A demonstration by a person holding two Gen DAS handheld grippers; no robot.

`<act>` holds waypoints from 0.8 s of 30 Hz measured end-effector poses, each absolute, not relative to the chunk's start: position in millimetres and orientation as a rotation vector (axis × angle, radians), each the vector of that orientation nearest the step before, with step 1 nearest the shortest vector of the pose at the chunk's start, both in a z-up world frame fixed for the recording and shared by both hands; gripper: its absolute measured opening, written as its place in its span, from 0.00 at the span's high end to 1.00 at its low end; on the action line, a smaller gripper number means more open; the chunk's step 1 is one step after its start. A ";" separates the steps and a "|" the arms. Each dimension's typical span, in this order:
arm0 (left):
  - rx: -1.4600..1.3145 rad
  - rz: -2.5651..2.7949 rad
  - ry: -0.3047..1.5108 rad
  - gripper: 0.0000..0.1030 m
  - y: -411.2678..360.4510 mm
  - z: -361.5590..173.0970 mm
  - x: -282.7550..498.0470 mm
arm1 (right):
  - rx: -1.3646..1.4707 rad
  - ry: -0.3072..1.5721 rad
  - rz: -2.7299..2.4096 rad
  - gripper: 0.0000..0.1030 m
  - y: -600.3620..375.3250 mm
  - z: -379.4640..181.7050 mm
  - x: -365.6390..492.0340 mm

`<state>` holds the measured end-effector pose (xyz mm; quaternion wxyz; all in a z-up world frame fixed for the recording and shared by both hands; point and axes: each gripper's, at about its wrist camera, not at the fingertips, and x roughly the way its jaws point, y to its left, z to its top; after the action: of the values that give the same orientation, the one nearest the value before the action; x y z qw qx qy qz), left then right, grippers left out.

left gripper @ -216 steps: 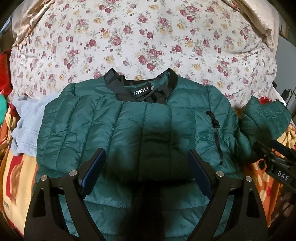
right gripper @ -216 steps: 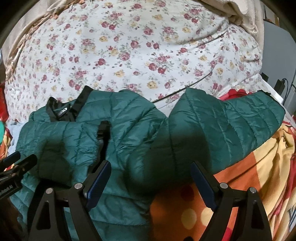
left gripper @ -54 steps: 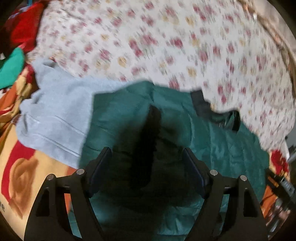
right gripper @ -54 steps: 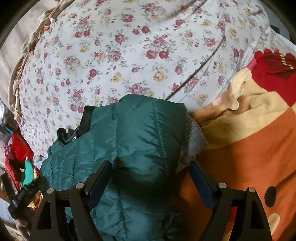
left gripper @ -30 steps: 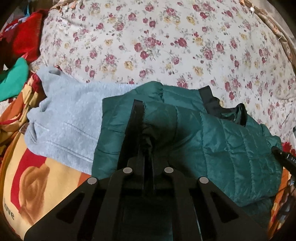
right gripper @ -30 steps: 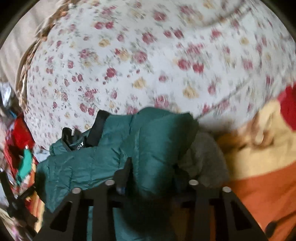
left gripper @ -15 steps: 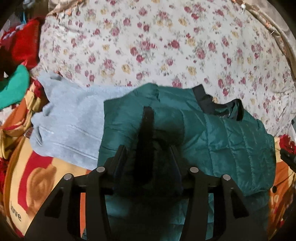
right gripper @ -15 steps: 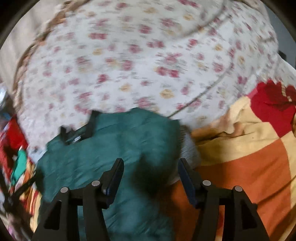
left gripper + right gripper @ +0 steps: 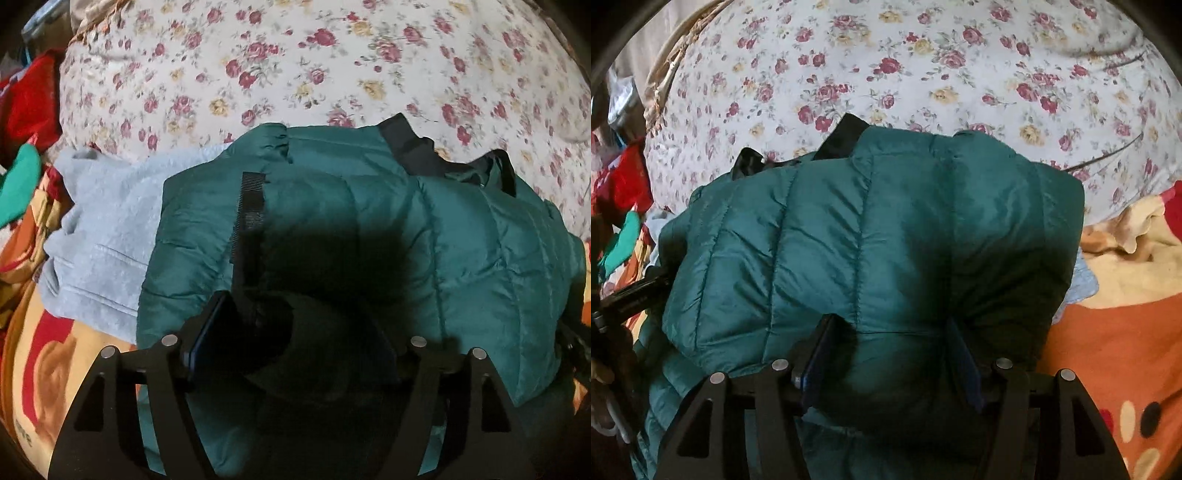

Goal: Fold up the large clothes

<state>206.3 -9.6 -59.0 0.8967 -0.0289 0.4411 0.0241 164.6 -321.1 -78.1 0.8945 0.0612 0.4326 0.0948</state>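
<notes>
A green quilted puffer jacket (image 9: 369, 229) with a black collar lies folded on the bed, sleeves turned in over the body. It also fills the right wrist view (image 9: 871, 240). My left gripper (image 9: 291, 343) is open, its fingers straddling the jacket's near left part beside the black zipper strip (image 9: 251, 206). My right gripper (image 9: 890, 354) is open, its fingers either side of a bulge of the jacket's near right part. Neither grips the cloth.
A floral sheet (image 9: 332, 66) covers the bed behind the jacket. A grey garment (image 9: 103, 236) lies left of the jacket. An orange and yellow blanket (image 9: 1115, 332) lies to the right. Red and green clothes (image 9: 22, 122) sit at far left.
Both grippers were shut on the jacket a second ago and have since opened and let it go. The jacket lies folded narrower than seven seconds ago.
</notes>
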 end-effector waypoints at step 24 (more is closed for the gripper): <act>-0.069 0.060 0.811 0.23 -10.6 -21.2 176.6 | 0.058 0.810 0.165 0.30 -297.1 -32.8 161.9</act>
<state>176.6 -10.6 -21.2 0.9178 -0.0335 0.3945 0.0293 161.9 -297.1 -32.8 0.9154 0.0281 0.3935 0.0800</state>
